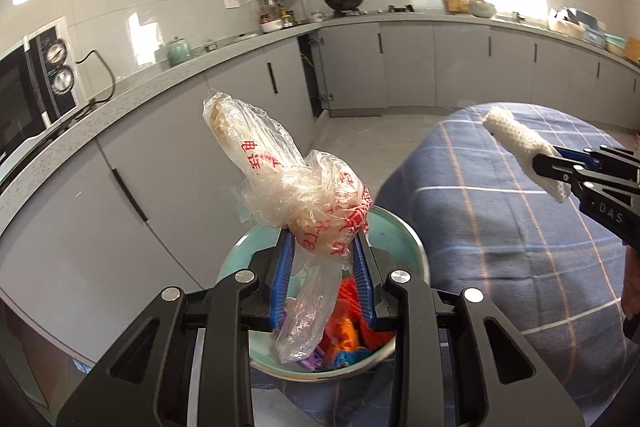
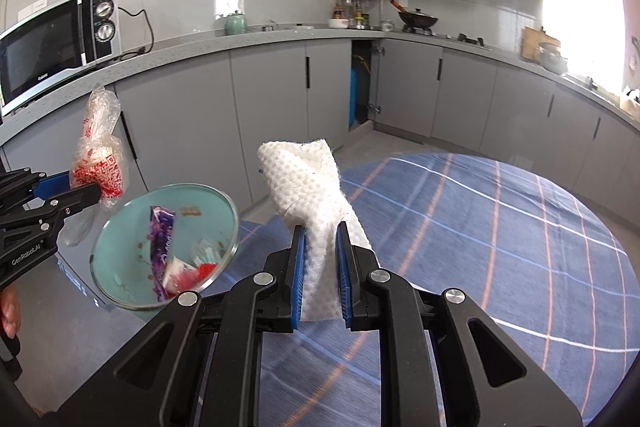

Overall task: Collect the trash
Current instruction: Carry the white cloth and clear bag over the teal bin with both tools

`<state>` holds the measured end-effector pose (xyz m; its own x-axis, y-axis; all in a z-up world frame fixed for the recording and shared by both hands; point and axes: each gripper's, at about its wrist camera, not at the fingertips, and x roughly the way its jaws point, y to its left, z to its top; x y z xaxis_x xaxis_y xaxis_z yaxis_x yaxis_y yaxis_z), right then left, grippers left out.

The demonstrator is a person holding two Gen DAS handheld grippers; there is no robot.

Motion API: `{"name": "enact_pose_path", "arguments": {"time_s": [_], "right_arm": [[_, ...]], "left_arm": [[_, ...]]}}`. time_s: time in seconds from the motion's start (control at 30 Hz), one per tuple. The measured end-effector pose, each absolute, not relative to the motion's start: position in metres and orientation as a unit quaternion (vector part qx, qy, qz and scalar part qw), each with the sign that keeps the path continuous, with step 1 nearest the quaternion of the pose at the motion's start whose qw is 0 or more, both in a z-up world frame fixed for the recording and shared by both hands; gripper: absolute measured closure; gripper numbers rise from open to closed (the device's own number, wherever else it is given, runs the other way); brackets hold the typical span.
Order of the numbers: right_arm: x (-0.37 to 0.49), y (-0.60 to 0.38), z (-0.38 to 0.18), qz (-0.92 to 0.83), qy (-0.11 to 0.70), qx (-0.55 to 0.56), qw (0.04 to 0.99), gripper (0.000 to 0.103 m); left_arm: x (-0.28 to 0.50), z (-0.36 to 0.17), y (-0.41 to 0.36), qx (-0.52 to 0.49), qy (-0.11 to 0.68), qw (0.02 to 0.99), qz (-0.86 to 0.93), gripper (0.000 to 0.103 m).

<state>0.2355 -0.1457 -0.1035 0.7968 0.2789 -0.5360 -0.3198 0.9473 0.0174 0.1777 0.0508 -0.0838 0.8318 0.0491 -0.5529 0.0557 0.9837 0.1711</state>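
Fingers (image 1: 362,259) of the left gripper (image 1: 324,247) are clenched on a crumpled plastic bag (image 1: 280,179), pinching it near its knot while the bulk stands above them and a loose tail hangs below. Fingers (image 2: 343,267) of the right gripper (image 2: 322,247) grasp a folded white paper towel (image 2: 308,187), held up over the checked desk (image 2: 500,227). Beneath the bag sits a teal bin (image 2: 120,247) with wrappers already inside, at the desk's edge. Slick film could, I judge, slide out of the grip and fall beside the bin, not in it. That top-heavy bag may tip on release and catch the rim. Dropped from well aside, the light towel could flutter onto the desk or floor.
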Motion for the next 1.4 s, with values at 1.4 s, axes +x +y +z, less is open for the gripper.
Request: {"name": "enact_pose_path", "arguments": {"time_s": [1.4], "right_arm": [[0.251, -0.038, -0.088, 0.238, 0.260, -0.071, 0.933, 0.087]], "left_arm": [[0.181, -0.072, 0.122, 0.047, 0.279, 0.958, 0.051, 0.074]]}}
